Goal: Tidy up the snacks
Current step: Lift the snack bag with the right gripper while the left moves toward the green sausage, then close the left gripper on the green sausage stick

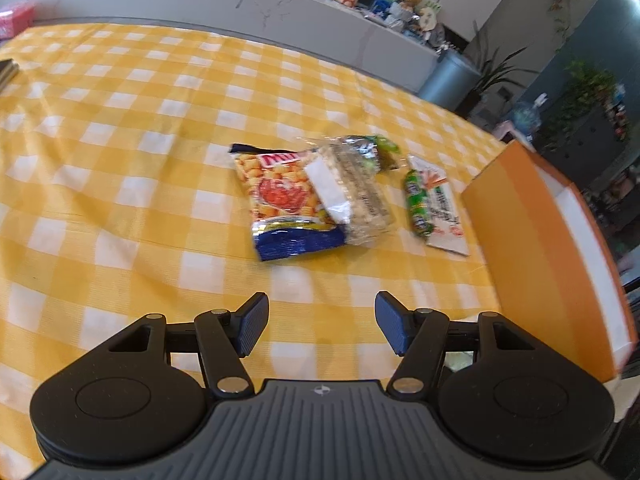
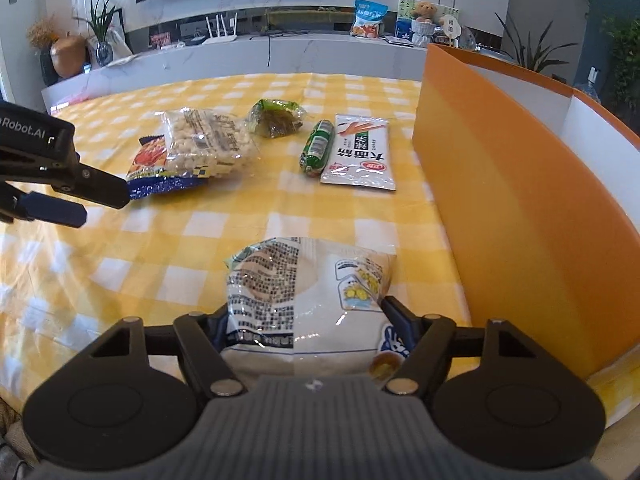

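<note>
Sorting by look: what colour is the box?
Orange box, white inside; clearest in the right wrist view.

Each camera sits on its gripper, looking forward and down along the jaws at the counter [image 1: 120,160]. The left view stands left of the snacks, well back. The right view is close behind a white bag [image 2: 312,292]. Both share the snack pile [image 1: 312,196] and orange box [image 2: 500,208].
</note>
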Available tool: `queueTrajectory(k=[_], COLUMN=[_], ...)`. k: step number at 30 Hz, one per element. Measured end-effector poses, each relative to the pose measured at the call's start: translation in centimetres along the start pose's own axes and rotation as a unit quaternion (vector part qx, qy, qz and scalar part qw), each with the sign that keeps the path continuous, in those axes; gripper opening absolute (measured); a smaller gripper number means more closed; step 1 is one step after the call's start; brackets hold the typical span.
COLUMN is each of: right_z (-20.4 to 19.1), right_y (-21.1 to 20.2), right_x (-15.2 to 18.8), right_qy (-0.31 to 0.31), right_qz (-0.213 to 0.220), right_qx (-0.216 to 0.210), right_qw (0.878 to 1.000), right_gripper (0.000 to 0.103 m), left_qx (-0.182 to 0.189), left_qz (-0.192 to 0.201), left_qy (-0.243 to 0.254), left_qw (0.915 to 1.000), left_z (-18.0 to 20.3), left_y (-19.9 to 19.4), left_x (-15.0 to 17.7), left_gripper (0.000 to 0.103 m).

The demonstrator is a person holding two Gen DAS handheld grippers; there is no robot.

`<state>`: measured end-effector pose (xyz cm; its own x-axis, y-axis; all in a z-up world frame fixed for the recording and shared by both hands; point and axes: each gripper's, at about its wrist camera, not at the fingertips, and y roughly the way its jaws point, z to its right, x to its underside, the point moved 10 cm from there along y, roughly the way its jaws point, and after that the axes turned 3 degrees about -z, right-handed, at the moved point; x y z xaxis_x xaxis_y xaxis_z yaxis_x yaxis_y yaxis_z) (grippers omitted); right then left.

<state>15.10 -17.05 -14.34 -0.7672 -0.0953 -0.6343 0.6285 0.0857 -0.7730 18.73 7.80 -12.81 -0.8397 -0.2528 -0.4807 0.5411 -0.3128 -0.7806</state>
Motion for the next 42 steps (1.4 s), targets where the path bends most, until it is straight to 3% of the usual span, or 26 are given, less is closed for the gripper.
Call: queueTrajectory(k=[6,11,15,18,20,30,36,42], right_z=[0.3,1.0,2.2,2.8,2.9,2.3,2.6,2.0], right_y=[-1.5,-3.3,-4.8,-5.9,-6.3,-3.1,1.0,1.6], right_x=[-0.8,-2.2,-3.2,-3.8,-4.1,-2.5,-2.0,-2.3], right_qy=[0.004,0.047,0.068,0.108,0.114,0.102,0.111,0.066], right_qz=[0.026,0.053,0.074,0.082,0.087,0.052,0.024,0.041], right_qx=[-0.015,-0.063,-0.078,-0.123,-0.131,-0.122,-0.097,-0.053], right_qw=[1.0,0.995,0.992,0.983,0.981,0.986,0.989,0.996], right_gripper=[0.071,0.071,0.071,0.071,0.071,0.071,0.071,0.072], left_qx=[0.016,0.014,-0.01,-0.038,-0.054,-0.106,-0.102,-0.095], left_qz=[0.013,0.009,0.019,0.024,0.022,0.029,0.03,0.003], left_qy=[0.01,0.03,0.068,0.086,0.088,0.115,0.135,0.124], left_qw=[0.9997,0.9994,0.9974,0.9953,0.9944,0.9872,0.9852,0.9877], left_z=[0.9,1.7,2.7,3.2,3.4,6.0,9.5,10.1], left_y=[-0.2,-0.5,-0.8,-0.6,-0.3,0.3,2.6,6.0], left_x=[0.4,1.4,1.8,1.4,1.1,-3.4,-6.0,-6.4], left_gripper=[0.072,0.072,0.072,0.072,0.072,0.072,0.072,0.072])
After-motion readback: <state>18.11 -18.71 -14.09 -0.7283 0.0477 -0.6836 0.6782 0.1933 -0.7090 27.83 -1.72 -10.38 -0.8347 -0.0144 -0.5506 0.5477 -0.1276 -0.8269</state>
